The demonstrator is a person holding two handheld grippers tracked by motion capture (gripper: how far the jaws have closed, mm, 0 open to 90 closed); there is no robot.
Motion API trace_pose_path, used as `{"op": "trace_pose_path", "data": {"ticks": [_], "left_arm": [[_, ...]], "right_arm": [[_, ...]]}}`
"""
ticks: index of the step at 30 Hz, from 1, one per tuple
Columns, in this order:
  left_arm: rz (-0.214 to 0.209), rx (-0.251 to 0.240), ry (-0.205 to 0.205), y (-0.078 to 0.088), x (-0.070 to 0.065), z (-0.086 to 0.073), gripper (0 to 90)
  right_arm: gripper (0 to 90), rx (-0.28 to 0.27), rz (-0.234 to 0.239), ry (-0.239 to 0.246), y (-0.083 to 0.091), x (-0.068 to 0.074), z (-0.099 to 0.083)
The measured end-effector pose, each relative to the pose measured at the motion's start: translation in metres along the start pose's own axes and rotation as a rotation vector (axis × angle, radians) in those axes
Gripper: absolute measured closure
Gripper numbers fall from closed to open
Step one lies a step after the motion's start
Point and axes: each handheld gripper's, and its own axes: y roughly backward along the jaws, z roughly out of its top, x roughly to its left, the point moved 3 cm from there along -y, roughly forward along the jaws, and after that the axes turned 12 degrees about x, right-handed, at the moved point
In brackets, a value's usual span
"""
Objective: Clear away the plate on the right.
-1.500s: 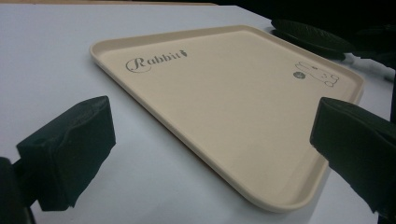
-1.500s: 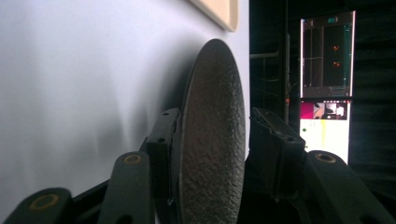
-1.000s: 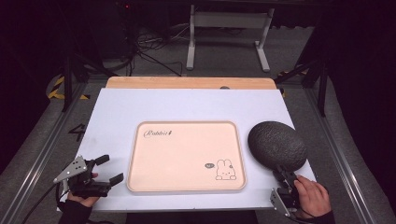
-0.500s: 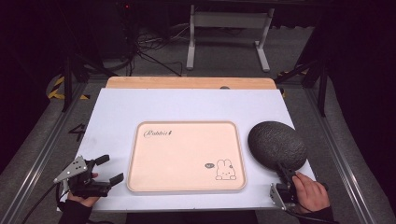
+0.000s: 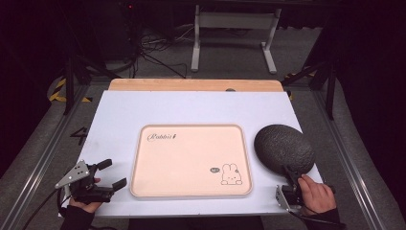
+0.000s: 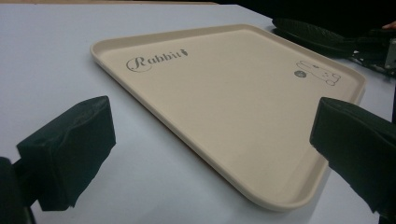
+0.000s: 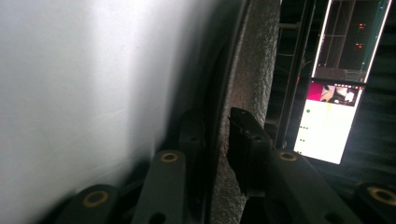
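From the high view, my right gripper [image 5: 290, 173] sits at the near right corner of the white table [image 5: 191, 108], its 2 jaws clamped on the near rim of a dark, speckled bowl [image 5: 283, 146] that lies just ahead of it, past the fingertips. Those jaws have just been closing, and the rim is between them: in the right gripper view the bowl's rough grey edge [image 7: 247, 93] runs up the middle, with 1 black jaw pressed against each face of it and the table's white surface off to the gripper's left. The hand [image 5: 316, 194] behind the gripper rests at the table's near edge. To the left of the right gripper, close beside the bowl but apart from it, lies a pale pink tray [image 5: 191, 160] printed with the word "Rabbit" and a small rabbit drawing. My left gripper [image 5: 111, 173] rests at the near left of the table, its jaws spread wide and holding nothing; the tray's left edge is just ahead and to the right of its fingertips. In the left gripper view the tray [image 6: 233, 102] stretches away between the 2 open jaws, with the bowl [image 6: 313, 32] beyond its far corner.
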Motion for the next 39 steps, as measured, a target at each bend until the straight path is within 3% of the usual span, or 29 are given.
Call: {"op": "trace_pose_path", "data": {"ticks": [7,12,22,39], "left_arm": [[0.0,0.001,0.0,0.0,0.0,0.0,0.8],[0.0,0.001,0.0,0.0,0.0,0.0,0.8],[0.001,0.002,0.001,0.0,0.0,0.0,0.8],[0.001,0.001,0.001,0.0,0.0,0.0,0.8]], "right_arm": [[82.3,0.006,0.012,-0.009,0.0,0.0,0.001],[85.0,0.033,0.003,-0.043,0.002,-0.004,0.001],[84.2,0.065,0.005,-0.062,0.009,-0.013,0.003],[83.5,0.047,-0.104,-0.067,0.036,-0.038,0.011]]}}
